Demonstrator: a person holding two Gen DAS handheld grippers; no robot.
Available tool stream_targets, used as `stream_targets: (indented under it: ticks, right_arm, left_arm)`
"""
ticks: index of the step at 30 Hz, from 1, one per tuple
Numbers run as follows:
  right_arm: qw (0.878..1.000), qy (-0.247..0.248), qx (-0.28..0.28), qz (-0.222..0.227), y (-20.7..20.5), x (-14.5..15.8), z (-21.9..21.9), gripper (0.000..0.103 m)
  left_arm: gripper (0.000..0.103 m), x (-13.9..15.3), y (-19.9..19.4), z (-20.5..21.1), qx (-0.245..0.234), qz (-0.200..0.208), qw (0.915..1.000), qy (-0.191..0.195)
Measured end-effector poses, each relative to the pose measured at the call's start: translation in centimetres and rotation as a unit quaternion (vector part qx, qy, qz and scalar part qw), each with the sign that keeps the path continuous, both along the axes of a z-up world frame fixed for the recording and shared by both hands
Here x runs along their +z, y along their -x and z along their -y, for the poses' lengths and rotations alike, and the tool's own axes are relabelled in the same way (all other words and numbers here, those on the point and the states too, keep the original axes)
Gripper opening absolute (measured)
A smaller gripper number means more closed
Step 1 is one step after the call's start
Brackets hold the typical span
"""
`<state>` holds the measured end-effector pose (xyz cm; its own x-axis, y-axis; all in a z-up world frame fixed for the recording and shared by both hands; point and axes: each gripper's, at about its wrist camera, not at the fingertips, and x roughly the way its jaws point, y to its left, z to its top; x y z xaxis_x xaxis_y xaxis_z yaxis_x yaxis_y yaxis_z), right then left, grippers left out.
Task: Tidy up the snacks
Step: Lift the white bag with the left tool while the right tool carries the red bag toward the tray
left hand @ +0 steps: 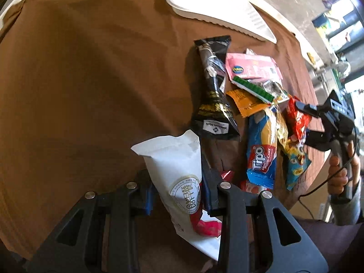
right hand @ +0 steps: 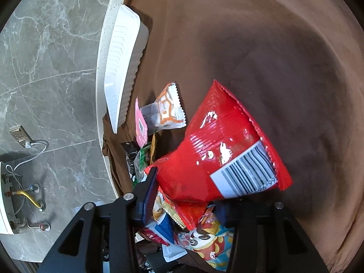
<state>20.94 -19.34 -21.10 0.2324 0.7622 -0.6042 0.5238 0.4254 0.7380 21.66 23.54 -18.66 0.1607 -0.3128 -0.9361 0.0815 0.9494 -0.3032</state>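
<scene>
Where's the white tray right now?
In the left wrist view, the white tray lies at the top, on the brown cloth beyond the snack pile.

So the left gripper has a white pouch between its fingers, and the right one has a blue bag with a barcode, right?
Nearly. The left gripper does have the white pouch, but the right gripper's bag with the barcode is red, not blue, as the right wrist view shows.
</scene>
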Motion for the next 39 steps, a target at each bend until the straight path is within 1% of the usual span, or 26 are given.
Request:
stream_targets:
  ticks: [3, 5, 10, 14, 19, 21, 25, 33, 35, 36, 39]
  right_arm:
    - [1.000, -0.001, 0.002, 0.001, -0.1, 0.0, 0.0, 0.048]
    - [1.000, -0.002, 0.002, 0.002, 0.0, -0.1, 0.0, 0.048]
    - [1.000, -0.004, 0.004, 0.004, 0.0, -0.1, 0.0, 0.048]
    - [1.000, -0.012, 0.000, 0.003, 0.0, -0.3, 0.1, 0.048]
    - [1.000, -0.007, 0.001, 0.006, 0.0, -0.1, 0.2, 0.047]
    - [1.000, -0.001, 0.003, 0.014, 0.0, 0.1, 0.2, 0.043]
    - [1.000, 0.001, -0.005, 0.023, 0.1, 0.4, 0.5, 0.040]
    - [0.998, -0.022, -0.023, 0.045, -0.1, 0.8, 1.0, 0.038]
    - [0.998, -0.029, -0.029, 0.049, -0.2, 0.9, 1.2, 0.038]
    - [0.997, -0.040, -0.034, 0.050, -0.3, 0.8, 1.3, 0.038]
    - [0.997, -0.045, -0.040, 0.052, -0.4, 0.8, 1.5, 0.038]
  left_arm:
    - [0.031, -0.2, 0.0, -0.7, 0.024, -0.009, 0.9994, 0.024]
    - [0.031, -0.5, -0.1, -1.2, 0.037, -0.019, 0.9987, 0.031]
    - [0.031, -0.5, 0.1, -2.2, 0.066, -0.019, 0.9962, 0.054]
    - [0.030, -0.3, 0.7, -2.3, 0.075, -0.013, 0.9941, 0.077]
    - [0.030, 0.2, 0.9, -2.5, 0.081, -0.005, 0.9920, 0.097]
    - [0.030, 0.3, 1.1, -2.7, 0.089, -0.004, 0.9902, 0.108]
    - [0.028, 0.8, 1.1, -3.1, 0.099, 0.005, 0.9880, 0.118]
    - [0.025, 1.5, 0.8, -3.2, 0.090, 0.009, 0.9855, 0.143]
    - [0.024, 1.8, 0.5, -2.8, 0.082, 0.010, 0.9861, 0.145]
    - [0.024, 1.9, 0.5, -2.7, 0.079, 0.012, 0.9861, 0.146]
    - [0.024, 2.2, 0.2, -2.4, 0.071, 0.013, 0.9862, 0.149]
